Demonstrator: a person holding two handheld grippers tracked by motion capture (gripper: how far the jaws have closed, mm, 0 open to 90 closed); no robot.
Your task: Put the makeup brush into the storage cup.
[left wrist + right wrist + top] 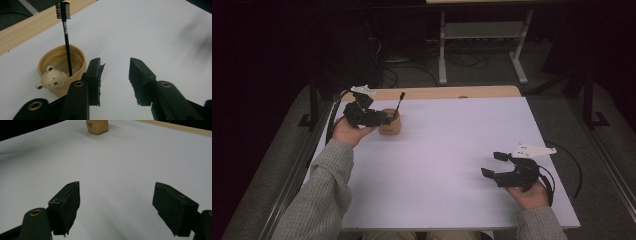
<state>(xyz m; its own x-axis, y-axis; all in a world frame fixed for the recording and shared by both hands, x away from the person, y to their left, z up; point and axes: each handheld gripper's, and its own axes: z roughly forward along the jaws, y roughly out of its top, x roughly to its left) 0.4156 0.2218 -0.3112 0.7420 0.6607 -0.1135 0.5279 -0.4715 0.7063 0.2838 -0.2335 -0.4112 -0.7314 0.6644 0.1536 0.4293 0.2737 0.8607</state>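
A tan ceramic cup (62, 57) with a small bear figure (51, 80) on its rim stands on the white tabletop at the far left. A black eyebrow brush with a comb head (66, 37) stands upright inside it. My left gripper (115, 62) is open beside the cup, which sits just left of its jaws, and nothing is between them. From above, the left gripper (388, 120) is at the cup (390, 129) and the brush (400, 102) pokes up behind it. My right gripper (492, 164) is open and empty at the near right; its view has the cup (97, 126) far ahead.
The white table surface (447, 150) has a wooden strip (437, 92) along its far edge. Beyond it lie a dark floor, cables and a metal frame (482, 35). A black cable (579, 172) curls off the right gripper past the table's right edge.
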